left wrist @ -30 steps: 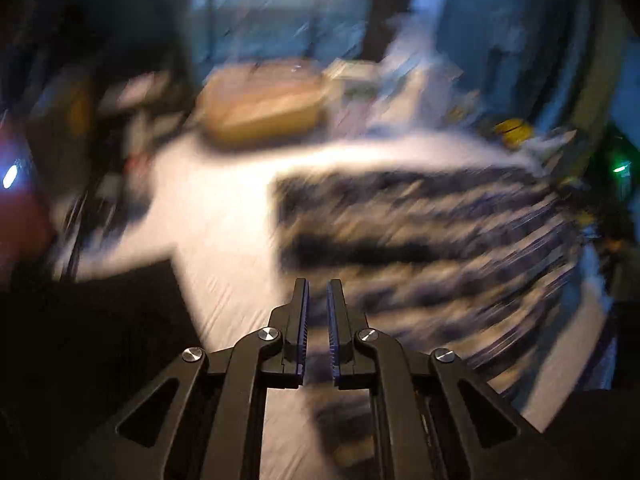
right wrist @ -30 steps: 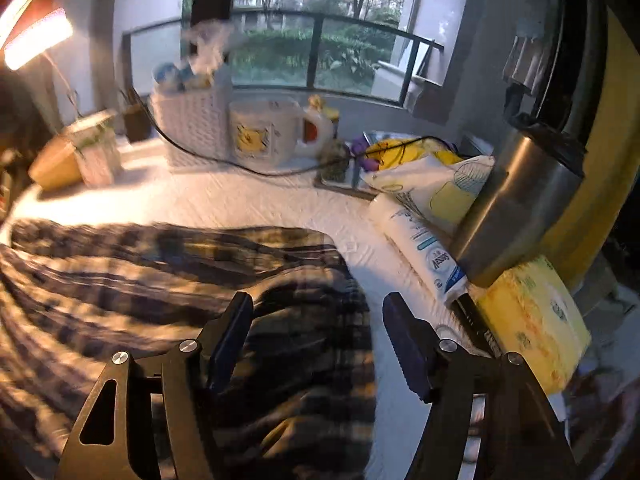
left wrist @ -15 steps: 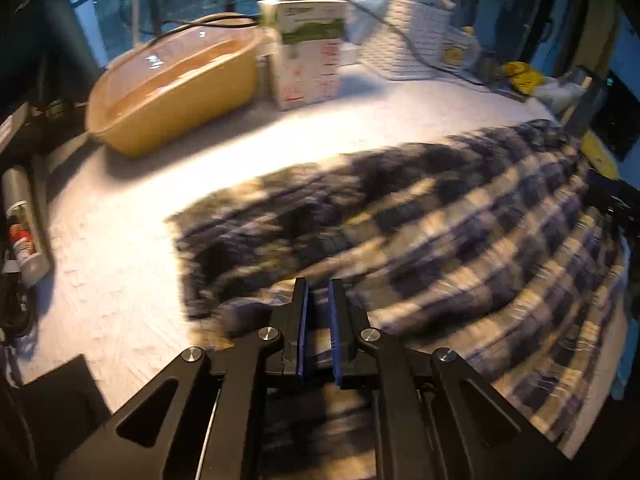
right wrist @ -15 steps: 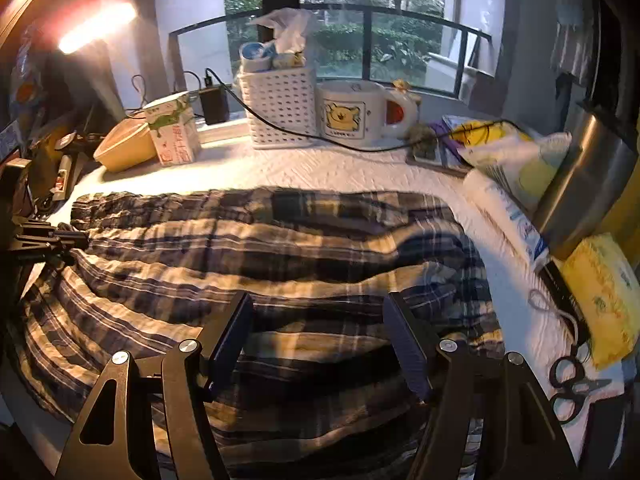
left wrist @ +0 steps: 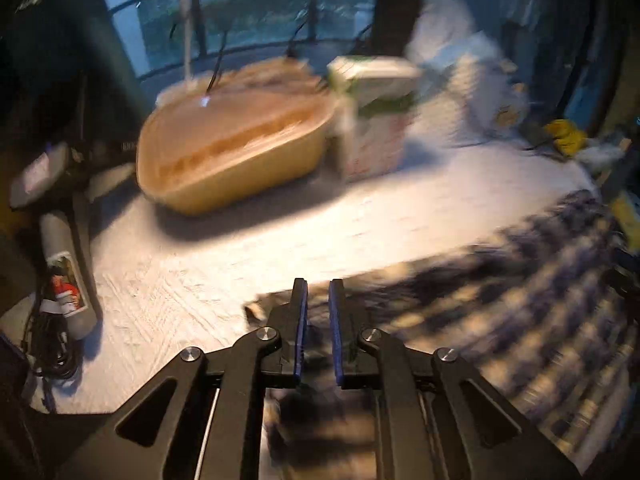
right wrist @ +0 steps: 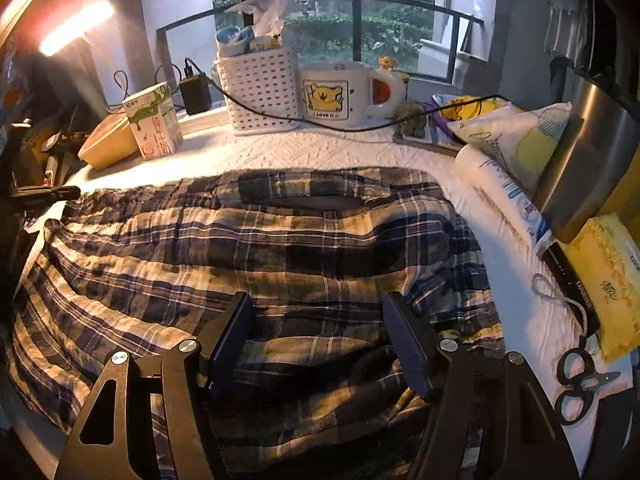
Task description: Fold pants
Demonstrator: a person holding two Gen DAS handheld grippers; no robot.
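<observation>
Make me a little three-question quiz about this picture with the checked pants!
1. True or false: the dark blue and cream plaid pants lie spread on the white quilted surface.
2. What stands right of the white plastic slotted basket? A) white mug with a yellow bear picture B) black scissors C) tan oval tub
3. Fill in: the right gripper hangs over the pants with its jaws ____.

Key: 1 true. 2 A, the white mug with a yellow bear picture. 3 open.
</observation>
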